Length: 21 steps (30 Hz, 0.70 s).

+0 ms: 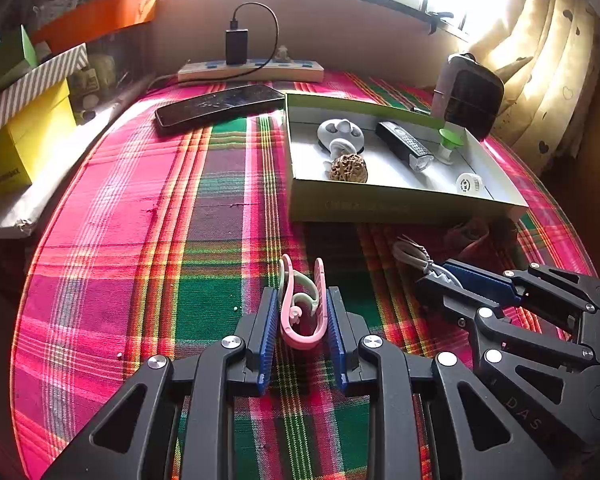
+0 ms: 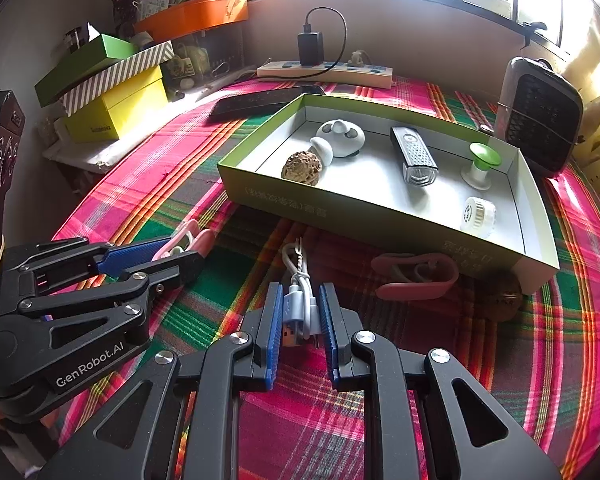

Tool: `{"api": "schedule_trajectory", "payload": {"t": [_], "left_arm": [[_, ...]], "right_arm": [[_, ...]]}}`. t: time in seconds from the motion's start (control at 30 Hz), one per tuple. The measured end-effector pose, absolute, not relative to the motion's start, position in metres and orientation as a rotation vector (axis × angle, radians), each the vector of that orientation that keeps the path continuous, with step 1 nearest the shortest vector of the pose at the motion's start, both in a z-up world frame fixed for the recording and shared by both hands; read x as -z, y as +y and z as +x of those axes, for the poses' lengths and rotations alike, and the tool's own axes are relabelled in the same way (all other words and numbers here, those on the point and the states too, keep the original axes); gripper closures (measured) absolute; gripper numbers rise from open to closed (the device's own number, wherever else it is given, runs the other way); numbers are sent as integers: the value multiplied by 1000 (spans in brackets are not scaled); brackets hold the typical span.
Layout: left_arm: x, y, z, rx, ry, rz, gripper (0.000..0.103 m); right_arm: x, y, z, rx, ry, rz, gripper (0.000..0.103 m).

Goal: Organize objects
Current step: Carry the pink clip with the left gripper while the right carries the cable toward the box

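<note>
My left gripper (image 1: 302,300) is shut on a pink clip (image 1: 302,312) just above the plaid cloth; it also shows in the right wrist view (image 2: 180,258). My right gripper (image 2: 299,300) is shut on a coiled white USB cable (image 2: 300,300); it shows in the left wrist view (image 1: 444,276) too. The green-walled box (image 2: 380,210) holds a walnut (image 2: 302,169), a white earbud case (image 2: 340,132), a black bike light (image 2: 414,158), a green-topped holder (image 2: 480,164) and a small white round part (image 2: 478,214). A second pink clip (image 2: 414,276) and another walnut (image 2: 498,296) lie in front of the box.
A black phone (image 1: 220,106) lies behind the box's left side, a power strip (image 1: 252,70) with a charger at the back wall. A dark heater (image 2: 540,120) stands at the back right. Stacked yellow, striped and green boxes (image 2: 108,88) stand at the left.
</note>
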State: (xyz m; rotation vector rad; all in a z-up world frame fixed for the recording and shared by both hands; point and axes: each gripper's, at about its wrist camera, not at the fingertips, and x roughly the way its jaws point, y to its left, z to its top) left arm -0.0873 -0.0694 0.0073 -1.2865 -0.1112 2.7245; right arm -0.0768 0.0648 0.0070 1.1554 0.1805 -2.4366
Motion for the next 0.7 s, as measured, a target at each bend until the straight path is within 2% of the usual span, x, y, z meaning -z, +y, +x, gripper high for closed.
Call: {"api": "schedule_trajectory", "payload": {"t": [0.7], "left_arm": [[-21, -61, -80, -2725, -95, -1244, 81]], "right_arm": [[-17, 75, -67, 2473, 145, 1132, 84]]}}
